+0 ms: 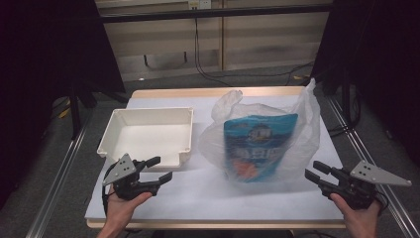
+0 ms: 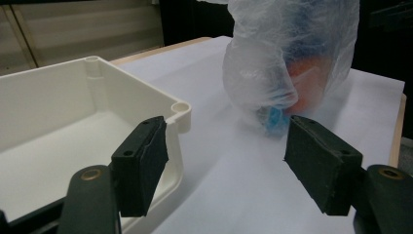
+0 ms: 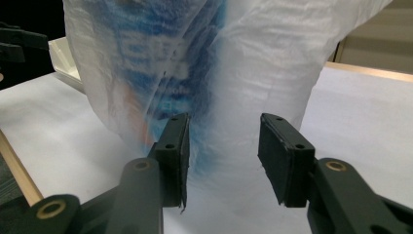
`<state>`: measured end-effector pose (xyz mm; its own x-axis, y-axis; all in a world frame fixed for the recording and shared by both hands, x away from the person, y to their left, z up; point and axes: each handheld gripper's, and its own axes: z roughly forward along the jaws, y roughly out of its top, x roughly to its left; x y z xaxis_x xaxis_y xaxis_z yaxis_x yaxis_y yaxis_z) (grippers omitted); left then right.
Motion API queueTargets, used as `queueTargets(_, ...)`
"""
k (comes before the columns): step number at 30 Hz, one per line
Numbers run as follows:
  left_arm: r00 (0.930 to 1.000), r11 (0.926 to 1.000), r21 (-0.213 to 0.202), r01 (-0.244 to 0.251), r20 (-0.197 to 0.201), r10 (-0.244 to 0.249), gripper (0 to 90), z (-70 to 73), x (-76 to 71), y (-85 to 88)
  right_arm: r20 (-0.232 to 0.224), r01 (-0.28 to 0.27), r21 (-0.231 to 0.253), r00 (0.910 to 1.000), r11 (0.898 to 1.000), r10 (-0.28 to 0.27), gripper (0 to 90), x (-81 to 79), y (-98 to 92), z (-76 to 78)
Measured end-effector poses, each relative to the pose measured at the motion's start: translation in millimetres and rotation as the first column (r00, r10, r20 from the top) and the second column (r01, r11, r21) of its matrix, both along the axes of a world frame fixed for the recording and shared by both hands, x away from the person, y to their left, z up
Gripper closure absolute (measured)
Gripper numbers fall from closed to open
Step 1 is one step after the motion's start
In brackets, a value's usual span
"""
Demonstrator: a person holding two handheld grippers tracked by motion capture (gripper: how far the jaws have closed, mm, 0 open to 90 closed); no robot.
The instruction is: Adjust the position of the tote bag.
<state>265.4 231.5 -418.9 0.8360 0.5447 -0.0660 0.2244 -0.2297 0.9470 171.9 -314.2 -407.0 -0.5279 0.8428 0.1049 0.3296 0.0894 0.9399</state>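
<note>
A see-through white plastic bag point(image 1: 308, 130) stands on the table right of centre, with a blue snack pouch point(image 1: 260, 141) upright inside it. My left gripper point(image 1: 165, 167) is open at the front left, by the near right corner of a white tray point(image 1: 148, 112). In the left gripper view its jaws point(image 2: 226, 161) hold nothing and face the bag point(image 2: 272, 63) across bare paper. At the front right my right gripper point(image 1: 311, 169) is open and points at the bag. Its jaws point(image 3: 224, 156) stand just short of the bag point(image 3: 272, 73), and the pouch point(image 3: 146, 44) shows through.
White paper point(image 1: 198, 193) covers the wooden table top. The tray point(image 2: 180, 108) is empty and has raised walls. Metal rails run along both sides of the table, and dark curtains and stands flank it. Cables lie on the floor beyond the far edge.
</note>
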Motion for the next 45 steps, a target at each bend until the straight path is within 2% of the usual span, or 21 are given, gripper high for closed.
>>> queueTargets(2,1.0000,1.0000,0.006,-0.007,0.005,0.007,33.2,3.9,4.1,-6.4,0.013,-0.001,-0.003,0.9999,1.000,0.001,55.2,3.3,-0.6,4.7)
queueTargets(4,0.9999,0.9999,-0.002,0.013,0.004,-0.013,33.7,7.6,8.5,-11.9,0.024,-0.003,-0.004,0.9997,1.000,0.003,55.1,6.7,-2.0,11.3)
queueTargets(7,0.9997,0.9997,-0.008,0.023,-0.013,-0.023,36.3,14.8,13.6,-20.3,0.046,0.001,-0.001,0.9989,1.000,-0.001,54.8,16.8,-5.3,25.8)
queueTargets(8,0.9989,0.9990,-0.023,0.040,-0.024,-0.040,36.3,17.9,14.5,-23.0,0.050,0.001,-0.003,0.9988,1.000,-0.001,54.9,19.7,-6.6,29.6)
queueTargets(9,0.9985,0.9985,-0.026,0.048,-0.025,-0.049,36.3,21.1,14.4,-26.2,0.050,0.001,-0.003,0.9988,1.000,-0.001,54.9,19.7,-6.6,29.6)
queueTargets(10,0.9989,0.9991,-0.005,0.043,-0.019,-0.043,36.4,24.6,13.9,-29.2,0.051,-0.006,-0.001,0.9987,1.000,0.006,55.0,22.9,-7.5,33.1)
queueTargets(11,0.9983,0.9982,-0.012,0.058,-0.005,-0.058,36.8,26.3,14.8,-32.3,0.057,-0.007,-0.003,0.9984,1.000,0.008,55.2,25.6,-8.2,36.6)
queueTargets(12,0.9982,0.9982,-0.001,0.060,-0.001,-0.060,39.2,28.6,15.4,-34.2,0.056,-0.013,0.000,0.9984,1.000,0.013,56.7,30.4,-8.9,43.3)
queueTargets(14,0.9979,0.9980,-0.007,0.062,-0.016,-0.063,40.2,31.1,19.9,-36.8,0.060,-0.008,0.000,0.9982,1.000,0.008,57.8,32.5,-9.1,46.5)
queueTargets(15,0.9981,0.9979,-0.021,0.061,-0.007,-0.061,41.0,31.0,23.1,-37.9,0.062,-0.014,0.000,0.9980,1.000,0.013,58.4,35.0,-9.2,49.4)
queueTargets(17,0.9981,0.9982,-0.028,0.053,-0.029,-0.054,43.5,31.0,29.3,-39.9,0.057,-0.017,0.001,0.9982,1.000,0.017,59.8,38.9,-9.4,54.7)
queueTargets(19,0.9982,0.9985,-0.009,0.054,-0.025,-0.054,43.7,32.0,35.8,-42.6,0.056,-0.020,-0.007,0.9982,1.000,0.020,60.8,42.5,-7.9,58.9)
queueTargets(21,0.9971,0.9978,-0.018,0.064,-0.041,-0.064,43.9,35.0,42.1,-45.1,0.055,-0.020,-0.013,0.9983,1.000,0.021,61.9,46.2,-7.4,63.1)
queueTargets(22,0.9976,0.9983,-0.006,0.058,-0.039,-0.058,44.7,37.8,44.5,-46.5,0.057,-0.020,-0.019,0.9982,1.000,0.021,62.0,48.6,-7.5,65.2)
queueTargets(26,0.9954,0.9959,-0.019,0.088,-0.037,-0.089,47.0,48.5,55.7,-51.7,0.047,-0.018,-0.028,0.9987,0.999,0.019,61.6,60.1,-12.3,73.6)
queueTargets(30,0.9952,0.9956,-0.031,0.089,-0.039,-0.090,48.3,57.8,64.1,-57.4,0.041,-0.009,-0.021,0.9991,1.000,0.010,61.1,72.3,-18.2,79.7)
queueTargets(33,0.9943,0.9949,-0.017,0.100,-0.035,-0.100,49.1,63.1,69.5,-63.6,0.044,-0.001,-0.028,0.9990,1.000,0.003,60.6,80.0,-19.6,83.5)
queueTargets(35,0.9946,0.9949,0.008,0.100,-0.028,-0.100,49.2,66.4,72.8,-67.5,0.047,-0.005,-0.030,0.9989,1.000,0.006,60.6,84.0,-18.8,86.9)
queueTargets(38,0.9944,0.9947,0.006,0.103,-0.024,-0.103,49.4,70.4,78.0,-72.5,0.051,-0.012,-0.041,0.9986,0.999,0.014,58.9,89.4,-16.5,93.5)
queueTargets(42,0.9941,0.9946,-0.004,0.104,-0.031,-0.104,52.4,73.5,85.5,-77.8,0.044,-0.028,-0.027,0.9986,0.999,0.029,56.0,99.3,-17.3,100.6)
queueTargets(45,0.9933,0.9940,-0.011,0.109,-0.039,-0.109,54.1,75.7,91.4,-81.1,0.031,-0.013,-0.017,0.9994,1.000,0.013,52.0,107.8,-21.1,103.8)
